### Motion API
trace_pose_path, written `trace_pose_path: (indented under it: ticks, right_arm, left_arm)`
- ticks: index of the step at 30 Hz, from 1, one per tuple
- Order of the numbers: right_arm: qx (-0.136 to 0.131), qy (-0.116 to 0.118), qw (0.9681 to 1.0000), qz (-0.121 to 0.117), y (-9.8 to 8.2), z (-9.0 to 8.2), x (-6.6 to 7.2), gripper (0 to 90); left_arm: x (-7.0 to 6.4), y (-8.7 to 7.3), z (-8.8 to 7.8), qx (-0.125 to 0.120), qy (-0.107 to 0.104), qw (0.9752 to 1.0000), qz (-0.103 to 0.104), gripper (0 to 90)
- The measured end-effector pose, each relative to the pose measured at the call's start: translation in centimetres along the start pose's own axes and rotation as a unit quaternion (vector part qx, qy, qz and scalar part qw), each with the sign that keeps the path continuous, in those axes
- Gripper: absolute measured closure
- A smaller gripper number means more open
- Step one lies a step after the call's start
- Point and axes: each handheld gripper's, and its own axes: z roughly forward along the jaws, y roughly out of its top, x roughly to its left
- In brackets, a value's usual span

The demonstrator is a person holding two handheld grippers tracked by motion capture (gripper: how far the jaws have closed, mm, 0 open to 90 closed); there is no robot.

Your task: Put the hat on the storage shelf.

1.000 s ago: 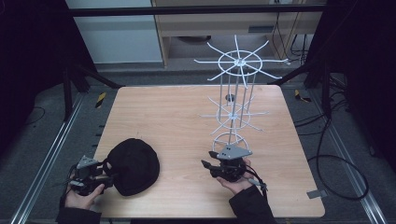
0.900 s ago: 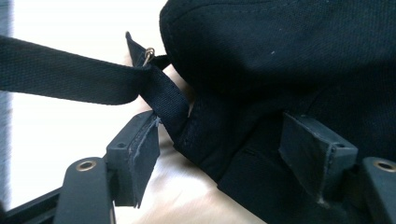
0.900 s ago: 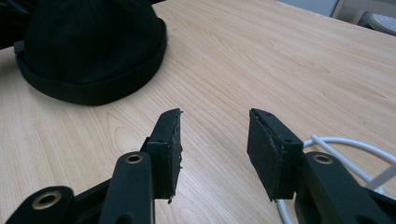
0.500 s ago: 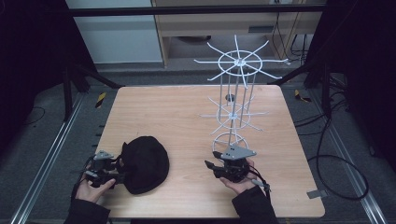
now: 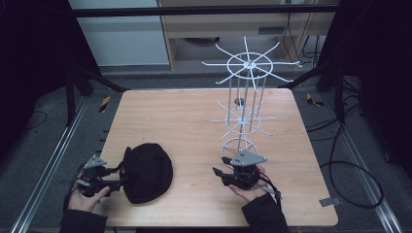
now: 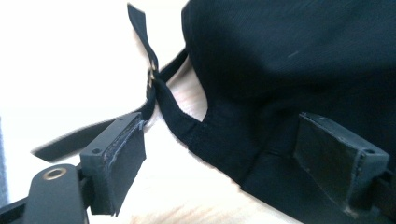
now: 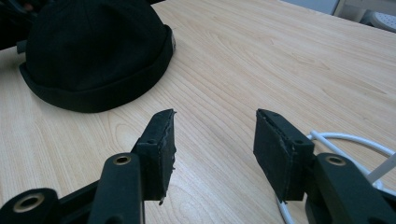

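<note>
- Jaws first: your left gripper (image 6: 219, 158) has both jaws spread wide around the rear hem of the black cap (image 6: 299, 79), one pad out on the strap side and the other against the fabric, with nothing pinched yet; your right gripper (image 7: 212, 149) is also spread, with bare wood between its pads.
- Wooden table (image 5: 194, 121): the cap (image 5: 145, 172) lies crown up at its near left corner, just beside your left gripper (image 5: 109, 182). It looks free to slide, so close on it before you pull, or it will likely skate across the smooth top.
- White wire rack (image 5: 245, 104): it stands upright on the right half of the table, well apart from the cap, its base ring (image 7: 348, 140) just beside your right gripper (image 5: 228, 177). If the cap is meant for one of its arms, lift it high and clear of the spokes, since the frame looks light and easy to tip.
- Cap hem (image 6: 224, 140): seat both pads squarely across the folded band rather than the thin crown cloth; the doubled edge should hold firmer.
- Adjuster strap (image 6: 144, 60) and its small metal buckle (image 6: 152, 77): these sit just beyond your left-hand pad. Keep the strap out of the bite, as gripping it alone would probably let the cap dangle and swing.
</note>
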Motion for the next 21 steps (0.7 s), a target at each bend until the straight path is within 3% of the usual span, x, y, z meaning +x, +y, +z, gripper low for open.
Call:
trace_pose_path:
  ticks: [2, 5, 10, 14, 16, 21]
  right_arm:
    - [-0.001, -0.001, 1.0000, 0.001, 0.0, -0.1, -0.1, 48.4]
    - [-0.002, -0.003, 1.0000, 0.000, 0.0, -0.2, -0.1, 48.4]
    - [-0.005, -0.009, 0.9999, -0.001, 0.0, -0.6, -0.3, 48.6]
    - [-0.002, -0.019, 0.9998, 0.003, -0.3, -1.2, -0.6, 48.8]
    - [-0.001, -0.023, 0.9997, 0.003, -0.6, -1.6, -0.8, 48.9]
    - [-0.002, -0.036, 0.9993, 0.006, -1.2, -2.8, -1.6, 49.3]
  left_arm:
    - [-0.3, 0.5, -1.1, -0.023, 0.008, 0.9997, 0.002, 18.5]
    - [-1.1, 1.5, -2.5, -0.065, 0.003, 0.9979, 0.005, 20.7]
    - [-3.3, 3.1, -3.6, -0.102, -0.011, 0.9945, 0.018, 20.9]
    - [-4.9, 4.5, -3.5, -0.115, -0.014, 0.9925, 0.038, 20.8]
    - [-5.5, 5.1, -3.0, -0.117, -0.021, 0.9922, 0.037, 21.1]
    - [-6.8, 6.5, -0.7, -0.094, -0.011, 0.9945, 0.046, 24.4]
